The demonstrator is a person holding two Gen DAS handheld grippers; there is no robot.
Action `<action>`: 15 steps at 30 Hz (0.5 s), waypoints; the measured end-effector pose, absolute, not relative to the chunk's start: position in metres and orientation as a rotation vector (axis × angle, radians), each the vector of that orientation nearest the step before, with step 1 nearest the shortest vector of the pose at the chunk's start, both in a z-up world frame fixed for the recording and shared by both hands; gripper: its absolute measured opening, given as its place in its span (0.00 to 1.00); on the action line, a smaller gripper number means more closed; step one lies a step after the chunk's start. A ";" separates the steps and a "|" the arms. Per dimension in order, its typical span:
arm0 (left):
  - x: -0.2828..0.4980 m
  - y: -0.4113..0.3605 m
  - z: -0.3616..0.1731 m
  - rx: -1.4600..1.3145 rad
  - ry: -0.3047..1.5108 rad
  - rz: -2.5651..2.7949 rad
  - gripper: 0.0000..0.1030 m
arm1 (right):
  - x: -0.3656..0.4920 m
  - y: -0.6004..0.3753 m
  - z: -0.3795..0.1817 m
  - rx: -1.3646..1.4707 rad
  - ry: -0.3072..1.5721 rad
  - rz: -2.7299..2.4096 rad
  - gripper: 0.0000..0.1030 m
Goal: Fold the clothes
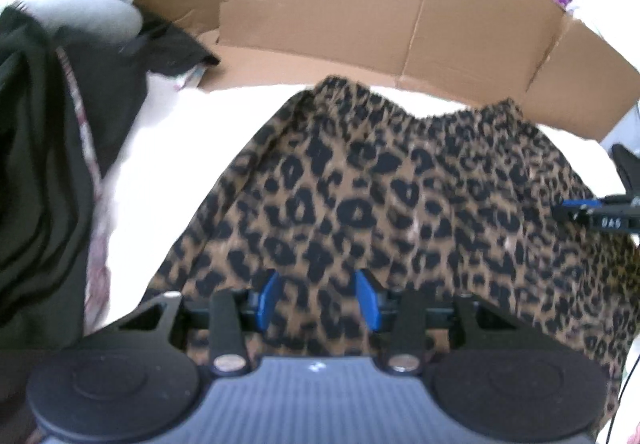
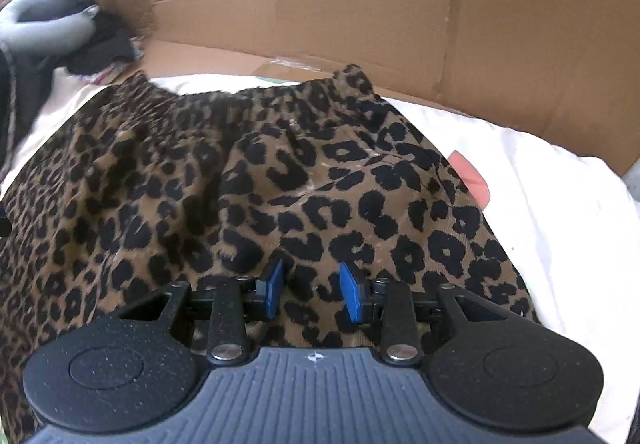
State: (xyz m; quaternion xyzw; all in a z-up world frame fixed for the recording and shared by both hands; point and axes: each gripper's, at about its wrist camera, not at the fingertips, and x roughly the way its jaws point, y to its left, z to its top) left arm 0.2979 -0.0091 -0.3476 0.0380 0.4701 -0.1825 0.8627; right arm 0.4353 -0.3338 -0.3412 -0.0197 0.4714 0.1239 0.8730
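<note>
Left gripper [image 1: 320,298] over leopard-print garment [image 1: 380,195] on white surface [image 1: 160,171].

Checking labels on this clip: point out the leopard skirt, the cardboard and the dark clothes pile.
leopard skirt [image 1: 380,195]: left wrist view, middle of the fabric.
cardboard [image 1: 320,15]: left wrist view, centre panel behind the skirt.
dark clothes pile [image 1: 40,147]: left wrist view, folds at left edge.
</note>
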 end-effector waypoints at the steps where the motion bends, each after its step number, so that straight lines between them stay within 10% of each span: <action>1: 0.304 -0.013 -0.349 0.083 0.980 -0.385 0.42 | 0.438 -0.334 -0.342 -0.044 0.981 0.256 0.37; 15: 0.368 -0.060 -0.388 0.020 1.004 -0.369 0.27 | 0.480 -0.344 -0.355 -0.090 0.964 0.176 0.32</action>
